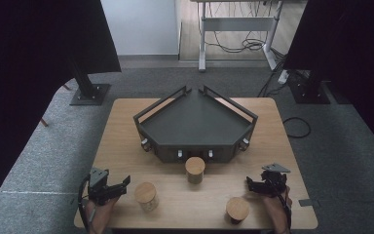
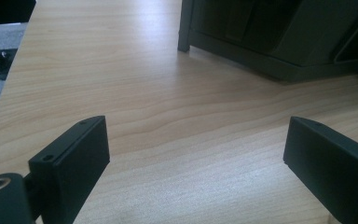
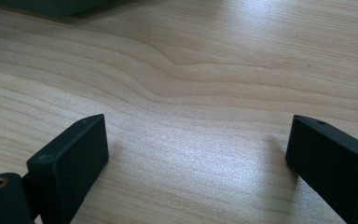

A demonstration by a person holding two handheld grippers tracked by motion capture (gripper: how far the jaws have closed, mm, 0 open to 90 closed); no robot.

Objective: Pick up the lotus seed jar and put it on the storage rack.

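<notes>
The wooden table (image 1: 126, 141) takes most of the high view, and its light grain is also under both pairs of jaws in the two gripper views. On its far half, at about 12 o'clock from the table's middle, stands the dark tray (image 1: 195, 122), a five-sided shelf with low rails and small pale knobs along its near wall; one corner of the tray (image 2: 279, 42) is also seen at the upper right of the left gripper view.

Three jars with wooden lids stand on the near half of the table. The middle jar (image 1: 195, 169) is just in front of the tray's near wall, close to it, but whether it touches the wall cannot be told. The left jar (image 1: 146, 195) is at about 7 o'clock from the middle jar, and the right jar (image 1: 237, 209) at about 5 o'clock, near the table's front edge.

The left gripper (image 1: 121, 184) is held at about 9 o'clock from the left jar, near it but apart, and points toward it. Its jaws are wide apart with nothing between them. The right gripper (image 1: 251, 184) is at about 1 o'clock from the right jar, near it and not touching. Its jaws are also spread wide over bare wood
</notes>
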